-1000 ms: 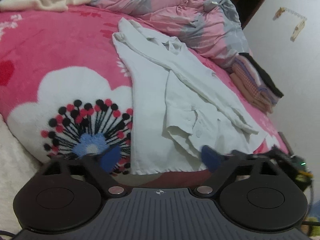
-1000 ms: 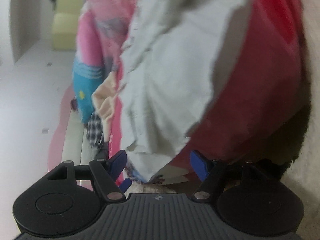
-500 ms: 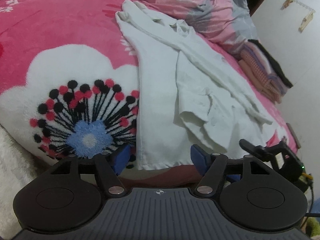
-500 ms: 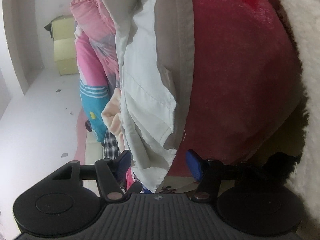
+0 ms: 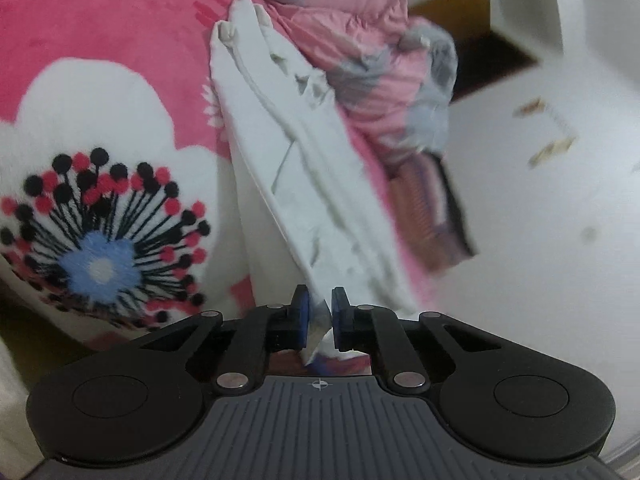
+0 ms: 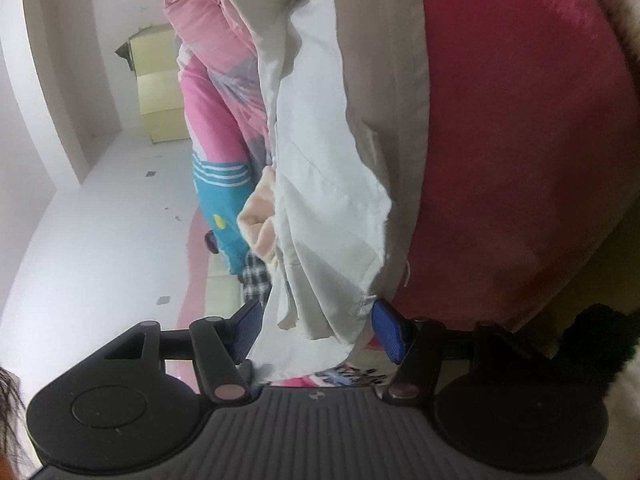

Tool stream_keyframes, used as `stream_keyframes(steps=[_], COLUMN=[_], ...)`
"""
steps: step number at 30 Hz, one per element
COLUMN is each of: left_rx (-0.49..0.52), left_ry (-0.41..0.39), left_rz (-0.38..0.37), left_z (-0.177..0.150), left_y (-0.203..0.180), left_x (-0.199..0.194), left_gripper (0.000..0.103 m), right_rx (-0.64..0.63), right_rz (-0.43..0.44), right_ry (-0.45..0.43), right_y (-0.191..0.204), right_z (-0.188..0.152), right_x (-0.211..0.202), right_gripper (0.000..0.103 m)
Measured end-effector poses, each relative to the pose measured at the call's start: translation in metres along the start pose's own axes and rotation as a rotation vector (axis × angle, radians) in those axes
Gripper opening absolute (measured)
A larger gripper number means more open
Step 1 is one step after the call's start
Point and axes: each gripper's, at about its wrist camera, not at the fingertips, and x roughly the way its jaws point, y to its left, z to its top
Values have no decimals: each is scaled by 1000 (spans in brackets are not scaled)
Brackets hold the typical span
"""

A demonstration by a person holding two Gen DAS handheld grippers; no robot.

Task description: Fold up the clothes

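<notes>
Both grippers at the hem of a crumpled white cotton shirt [image 5: 304, 184] on a pink plush flowered blanket [image 5: 100, 40].
The left gripper [image 5: 319, 312] is closing, pinching the hem; the right gripper [image 6: 316, 330] stands spread around it, a rumpled pink-grey quilt [image 5: 360, 48] beyond.

Your left gripper [image 5: 319, 318] is closing, its blue pads [image 5: 301, 316] nearly together with a thin edge of the white shirt [image 5: 296, 168] pinched between them, and it points slightly downward. Your right gripper [image 6: 318, 330] is rolled on its side and points about level; its pads [image 6: 386, 330] stand well apart, with the shirt's hem between them but not pressed.
</notes>
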Motion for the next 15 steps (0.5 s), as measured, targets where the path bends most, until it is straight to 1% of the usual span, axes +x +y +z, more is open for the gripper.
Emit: stream_keyframes(steps=[1,3,4,7,9,11,14,15], left_rx=[-22,-32,-36,-45,-43,-45,-13,26], left_ry=[-10,-23,-30,-43,-42,-37,-30,-33], left_rz=[-20,-38,-46,-68,-76,-58,12,55], left_z=[2,5,6,9,9,8,6,5], left_y=[1,0,-1,-2,-1,3,7,6], left_x=[-3,-5,-6,-7,-3,0,0,-1], left_gripper=[9,8,8,7,7,7,8,10], right_rx=[13,38,50,80,88,92,88,86], right_rz=[7,22,39,73,58,33,6,0], right_ry=[7,22,31,50,52,50,47,48], right_y=[-1,-4,-4,-4,-6,-7,-7,-6], right_z=[0,-1,-2,-6,-7,-7,-6,-6], right_x=[1,2,2,1,2,4,8,9], right_gripper=[65,66,68,71,73,73,73,73])
